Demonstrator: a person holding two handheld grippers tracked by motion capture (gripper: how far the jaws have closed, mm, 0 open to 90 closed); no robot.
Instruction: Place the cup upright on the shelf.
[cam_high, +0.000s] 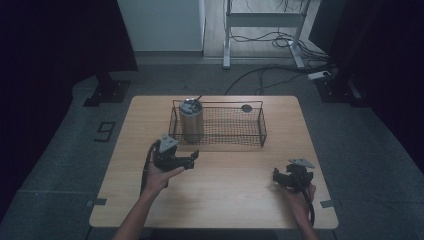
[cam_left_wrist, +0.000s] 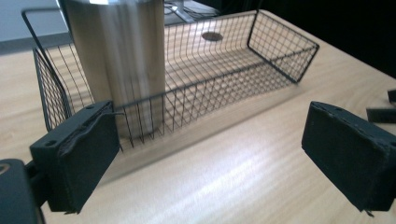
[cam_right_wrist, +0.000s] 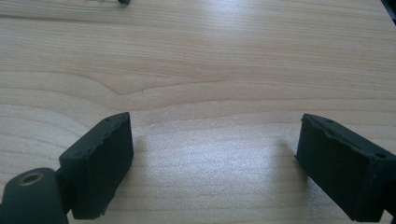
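Nearest the person, the right gripper (cam_high: 278, 176) rests low over the bare wooden table (cam_high: 225, 190) at its right side, jaws spread wide with nothing between them; in the right gripper view there is just wood grain between the two pads. Further in, the left gripper (cam_high: 194, 156) is held just in front of the black wire basket (cam_high: 262, 131), pointing along its near wall, jaws wide apart and empty. Beyond it, at the left end of the basket, a tall metal tumbler (cam_left_wrist: 121, 60) stands upright on the mesh floor, close to the near wall and the end wall; the rest of the basket is empty. A dark round spot (cam_high: 246, 108) lies on the table behind the basket. The tumbler looks like brushed steel: rigid, not fragile, probably moderately heavy if filled, and smooth enough to slip under a light pinch. Its width looks close to the jaws' full spread, so a hold would likely be best taken on the upper body above the basket rim, pads square on opposite sides, then lifted straight up to clear the wire.
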